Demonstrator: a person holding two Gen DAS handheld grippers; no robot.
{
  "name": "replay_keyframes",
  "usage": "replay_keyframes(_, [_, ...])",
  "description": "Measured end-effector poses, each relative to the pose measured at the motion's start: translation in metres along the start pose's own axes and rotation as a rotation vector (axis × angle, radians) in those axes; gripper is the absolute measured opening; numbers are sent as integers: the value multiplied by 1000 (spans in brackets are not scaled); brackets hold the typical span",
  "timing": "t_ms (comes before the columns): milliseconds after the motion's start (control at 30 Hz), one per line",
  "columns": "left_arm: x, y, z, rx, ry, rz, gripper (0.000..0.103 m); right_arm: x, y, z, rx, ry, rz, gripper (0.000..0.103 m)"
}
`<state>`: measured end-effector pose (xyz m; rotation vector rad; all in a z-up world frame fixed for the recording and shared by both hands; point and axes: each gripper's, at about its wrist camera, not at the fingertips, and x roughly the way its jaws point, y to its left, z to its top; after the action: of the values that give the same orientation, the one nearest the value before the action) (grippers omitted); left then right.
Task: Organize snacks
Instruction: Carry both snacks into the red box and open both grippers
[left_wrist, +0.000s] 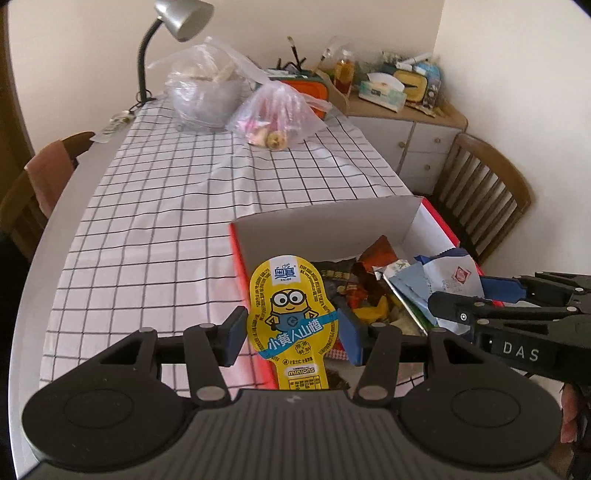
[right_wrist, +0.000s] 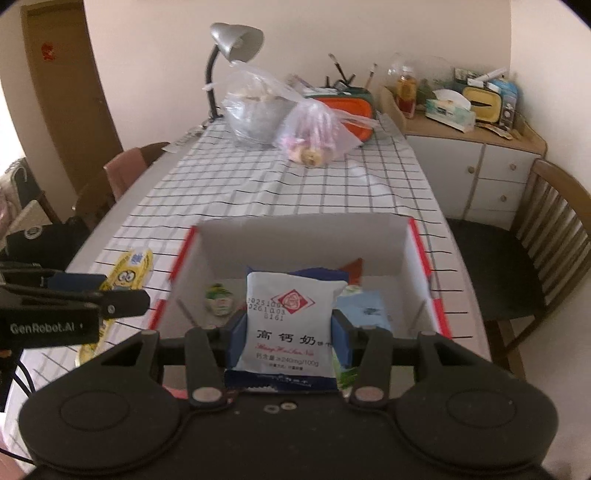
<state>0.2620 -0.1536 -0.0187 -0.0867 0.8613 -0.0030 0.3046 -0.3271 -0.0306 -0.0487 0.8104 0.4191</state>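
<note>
Left gripper (left_wrist: 291, 332) clamped on glossy yellow bottle-shaped snack pack (left_wrist: 291, 317), right gripper (right_wrist: 286, 332) pinching pillowy white milk packet (right_wrist: 290, 325), both above seemingly cardboard box (right_wrist: 295, 236) near table's (left_wrist: 48, 236) front edge.

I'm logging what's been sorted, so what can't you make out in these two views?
- Snacks low in the red-and-white cardboard box: right wrist view, hidden by the held white milk-tablet packet.
- Contents of the two clear plastic bags: both views, too blurred.
- Items on the wooden sideboard: too small.
</note>
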Motion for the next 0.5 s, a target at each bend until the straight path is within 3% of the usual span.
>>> replay_keyframes(500, [83,-35,21,32,127,33,52,53,-18,-13,-70,118,19,45])
